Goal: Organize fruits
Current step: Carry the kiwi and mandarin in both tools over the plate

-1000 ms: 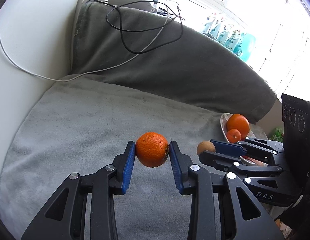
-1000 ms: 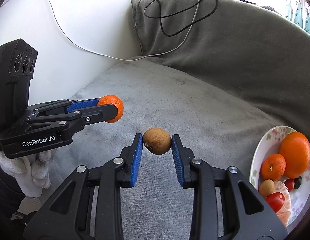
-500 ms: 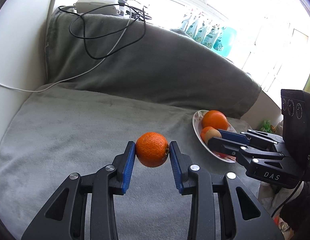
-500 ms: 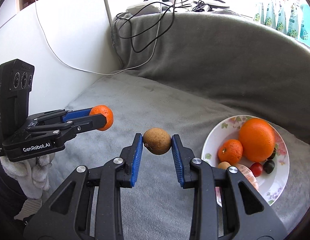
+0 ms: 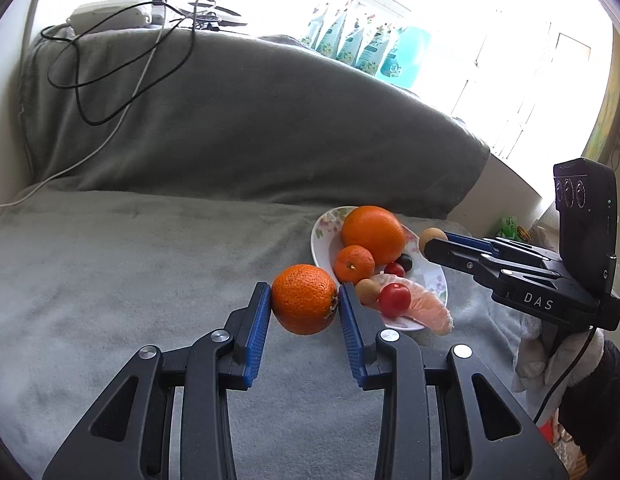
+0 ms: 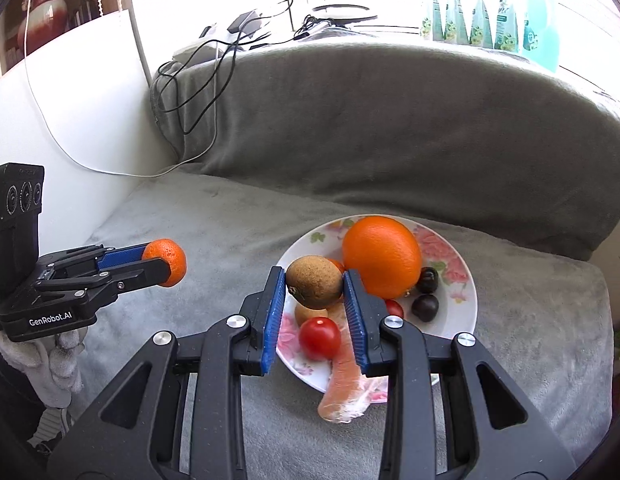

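My left gripper [image 5: 303, 308] is shut on a tangerine [image 5: 304, 298] and holds it above the grey blanket, just left of the floral plate [image 5: 322, 229]. My right gripper [image 6: 314, 299] is shut on a small brown round fruit [image 6: 314, 281] and holds it over the plate [image 6: 466, 298]. On the plate lie a big orange [image 6: 382, 261], a cherry tomato [image 6: 319, 337], two dark fruits [image 6: 426, 307], a pink citrus segment [image 6: 342, 392] and another small brown fruit [image 6: 307, 314]. The left gripper with its tangerine [image 6: 165, 262] shows in the right wrist view.
A grey blanket [image 5: 129, 264] covers the seat and backrest. Black and white cables [image 5: 109, 80] and a power adapter [image 5: 109, 16] lie on the backrest top. Several bottles [image 6: 490, 24] stand by the window. A white wall [image 6: 69, 100] is at the left.
Both grippers have moved right towards the plate, each still holding its fruit. The right gripper is now over the plate; the left one is beside its near left rim.
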{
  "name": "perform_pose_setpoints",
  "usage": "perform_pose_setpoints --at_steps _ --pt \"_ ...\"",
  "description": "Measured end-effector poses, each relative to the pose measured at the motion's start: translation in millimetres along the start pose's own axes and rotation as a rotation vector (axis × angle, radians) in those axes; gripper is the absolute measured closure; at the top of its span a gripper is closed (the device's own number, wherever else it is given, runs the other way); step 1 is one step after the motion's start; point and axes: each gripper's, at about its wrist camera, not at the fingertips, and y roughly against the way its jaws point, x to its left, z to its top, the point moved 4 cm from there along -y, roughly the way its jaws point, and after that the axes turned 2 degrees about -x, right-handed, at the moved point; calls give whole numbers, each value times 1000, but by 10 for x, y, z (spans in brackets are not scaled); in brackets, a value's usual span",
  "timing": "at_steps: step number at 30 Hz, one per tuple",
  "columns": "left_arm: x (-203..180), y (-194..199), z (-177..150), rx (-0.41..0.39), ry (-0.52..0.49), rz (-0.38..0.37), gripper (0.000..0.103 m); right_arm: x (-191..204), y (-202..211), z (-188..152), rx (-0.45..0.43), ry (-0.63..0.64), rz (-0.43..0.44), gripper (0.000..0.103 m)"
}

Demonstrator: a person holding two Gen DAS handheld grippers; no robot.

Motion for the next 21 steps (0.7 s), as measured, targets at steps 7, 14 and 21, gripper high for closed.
perform_pose_setpoints --at_steps 7,14,21 --pt "-188 -224 100 16 -30 -19 70 -326 19 -149 18 -54 -32 72" --pt "-344 -412 188 27 -44 -42 70 -513 -49 -252 37 -95 -44 72" --pt "-485 -570 221 47 -67 -59 70 -648 -102 -340 57 -122 -53 72"
